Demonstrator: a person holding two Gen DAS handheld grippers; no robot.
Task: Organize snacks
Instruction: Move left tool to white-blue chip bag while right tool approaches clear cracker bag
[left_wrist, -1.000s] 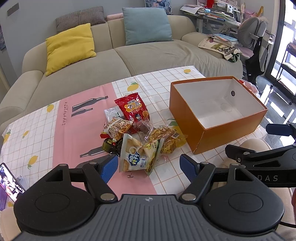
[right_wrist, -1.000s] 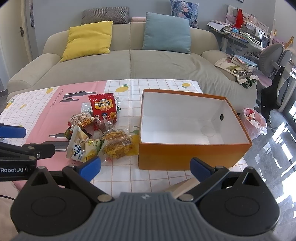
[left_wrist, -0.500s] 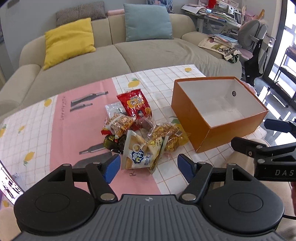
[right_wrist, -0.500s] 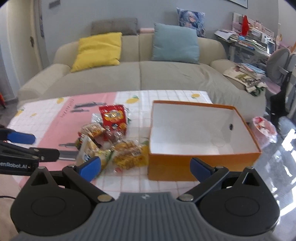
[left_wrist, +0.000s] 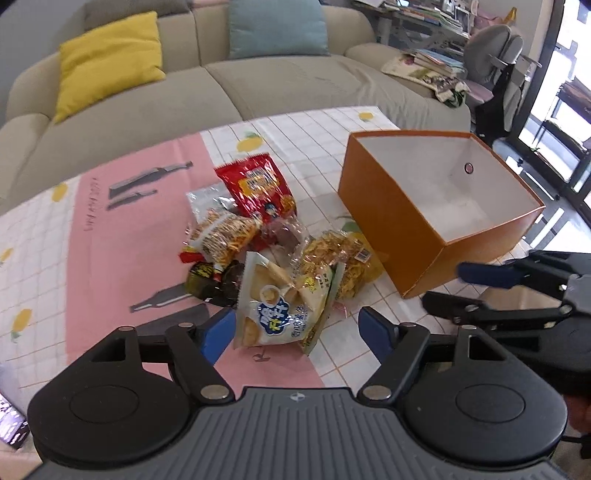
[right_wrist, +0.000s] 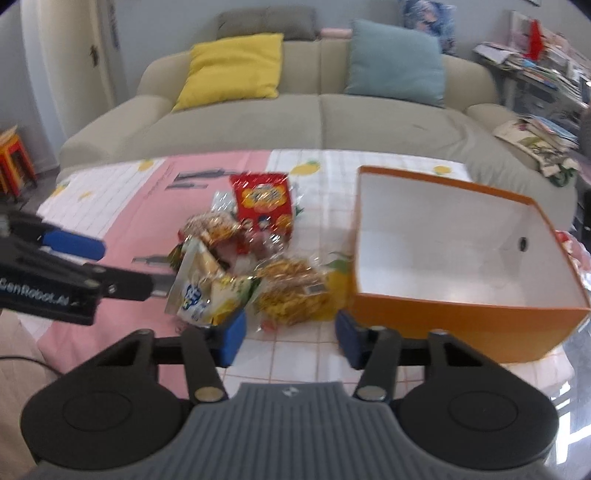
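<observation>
Left fingers: spread wide on my left gripper (left_wrist: 297, 330), blue pads (left_wrist: 218, 334) either side of the near end of the white-and-blue chip bag (left_wrist: 282, 308), not pressing on it; they just opened a touch more.
Right fingers: my right gripper (right_wrist: 290, 332) has just been closing, jaws now half-narrowed, nothing pinched; bare tablecloth shows between the pads (right_wrist: 232, 334).
Right aim: low over the near edge of the pile, just in front of the clear bag of yellow crisps (right_wrist: 295, 295).
Snack pile: 1 heap on the tablecloth (left_wrist: 55, 258), left of the box; red packet (left_wrist: 256, 190) at the far end, striped-stick bag (left_wrist: 221, 232) and dark wrapper (left_wrist: 212, 278) on the left side, chip bag nearest me.
Orange box (left_wrist: 388, 221): open top, white inside, no snack in it, standing just beside the yellow crisps.
Both tools: right gripper pokes into the left view at the box's near corner; left one shows at the left edge of the right view, beside the chip bag.
Background: beige sofa (right_wrist: 295, 122) with 1 yellow cushion (right_wrist: 231, 68) and 1 teal cushion (right_wrist: 397, 68).
Picture quality: right view is blurred, print on the packets unreadable.
</observation>
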